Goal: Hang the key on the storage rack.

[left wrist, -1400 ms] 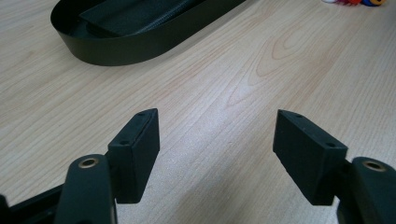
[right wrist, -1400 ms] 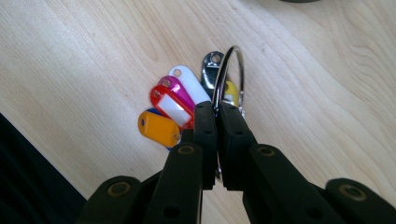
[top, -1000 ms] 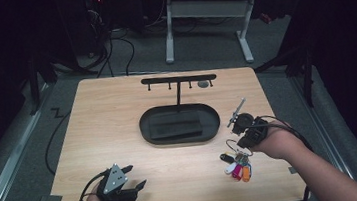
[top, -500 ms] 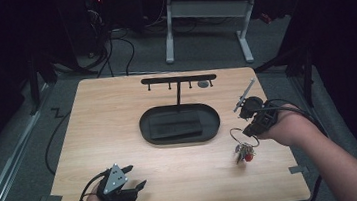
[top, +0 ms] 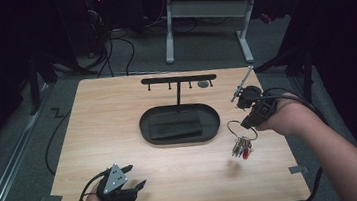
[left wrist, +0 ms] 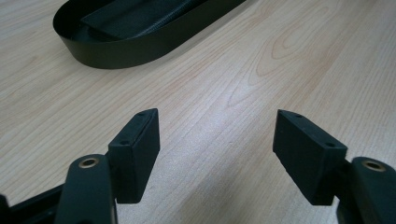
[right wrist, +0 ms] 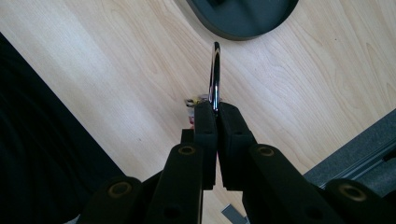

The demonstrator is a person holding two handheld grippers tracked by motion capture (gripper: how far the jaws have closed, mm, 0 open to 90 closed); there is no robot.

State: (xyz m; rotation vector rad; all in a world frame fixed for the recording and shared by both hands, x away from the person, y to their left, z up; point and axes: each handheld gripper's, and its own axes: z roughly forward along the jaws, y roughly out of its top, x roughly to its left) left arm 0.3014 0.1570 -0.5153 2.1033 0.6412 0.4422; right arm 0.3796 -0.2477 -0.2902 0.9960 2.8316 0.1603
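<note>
Keys [top: 242, 148] dangle off the table [top: 117, 112] from a steel ring [right wrist: 214, 74] pinched between the right gripper [top: 250, 119]'s closed jaws (ring edge-on, hanging plane upright). Left gripper [left wrist: 215, 154] rests open, idle, near the front edge. Beyond the black oval tray [top: 144, 129], up-left of the right hand, stands the hook rack [top: 178, 79], bar running crosswise.

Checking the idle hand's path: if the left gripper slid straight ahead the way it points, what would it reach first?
Bare table first, then probably the black oval tray, which sits ahead and left of the open left gripper. Depth is unclear, so it might pass the tray's right end.
</note>
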